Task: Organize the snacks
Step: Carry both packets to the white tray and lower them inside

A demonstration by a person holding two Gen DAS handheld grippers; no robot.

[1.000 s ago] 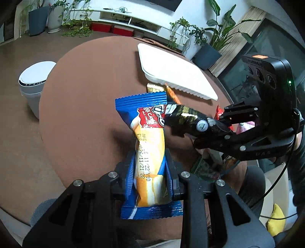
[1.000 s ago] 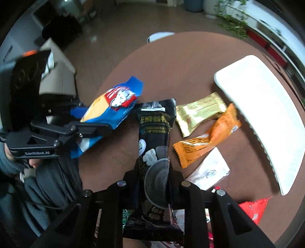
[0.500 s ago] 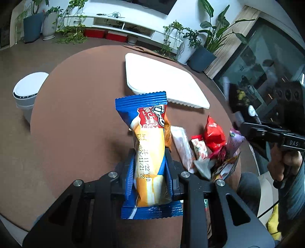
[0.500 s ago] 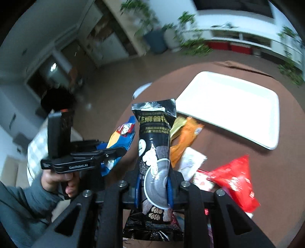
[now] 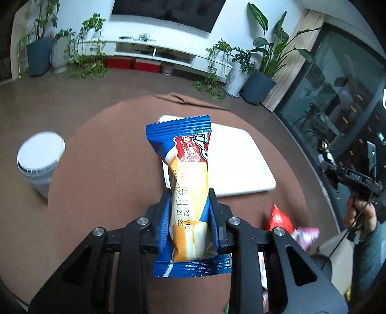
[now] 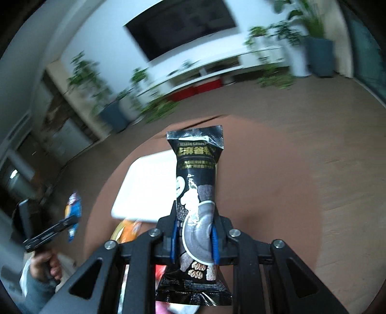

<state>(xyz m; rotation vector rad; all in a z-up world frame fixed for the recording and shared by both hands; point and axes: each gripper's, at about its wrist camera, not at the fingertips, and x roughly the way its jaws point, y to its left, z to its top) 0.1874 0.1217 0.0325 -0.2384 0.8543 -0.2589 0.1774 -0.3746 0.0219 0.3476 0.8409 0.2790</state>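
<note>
Round brown worktop fills the middle. Beside its left edge stands a white lidded bin on the floor. Along the far wall runs a white TV console, red boxes underneath, a dark television above, potted plants flanking.

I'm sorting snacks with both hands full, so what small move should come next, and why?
Probably ease the left gripper forward and lower the blue snack pack onto the white tray. The pack is held above the table, and the tray right ahead looks bare.
</note>
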